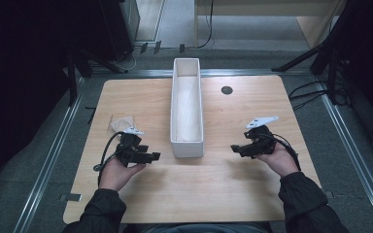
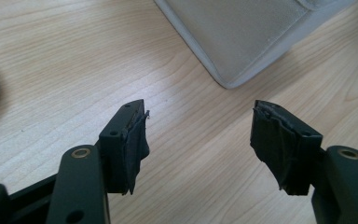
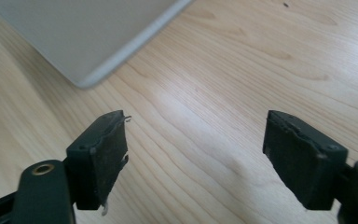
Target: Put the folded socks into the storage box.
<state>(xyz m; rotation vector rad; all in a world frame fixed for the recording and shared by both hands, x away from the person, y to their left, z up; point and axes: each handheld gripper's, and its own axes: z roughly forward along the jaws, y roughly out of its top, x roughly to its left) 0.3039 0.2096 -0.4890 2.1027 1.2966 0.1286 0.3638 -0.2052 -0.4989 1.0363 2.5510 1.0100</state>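
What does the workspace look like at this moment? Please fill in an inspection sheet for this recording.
Surface: light wooden table with rounded corners and a small dark round spot near the far edge.
Job's things: long white rectangular bin, open-topped, lengthwise at the centre; nothing seen inside.
Clutter: flat beige cloth-like piece beyond the left gripper.
Grippers: left gripper and right gripper both open, holding nothing, flanking the bin's near end; the fingers' padding looks frayed.
Cables: black cable trails from the left gripper; more lie on the floor at right.
Surroundings: grey floor, metal rails, dark stands.
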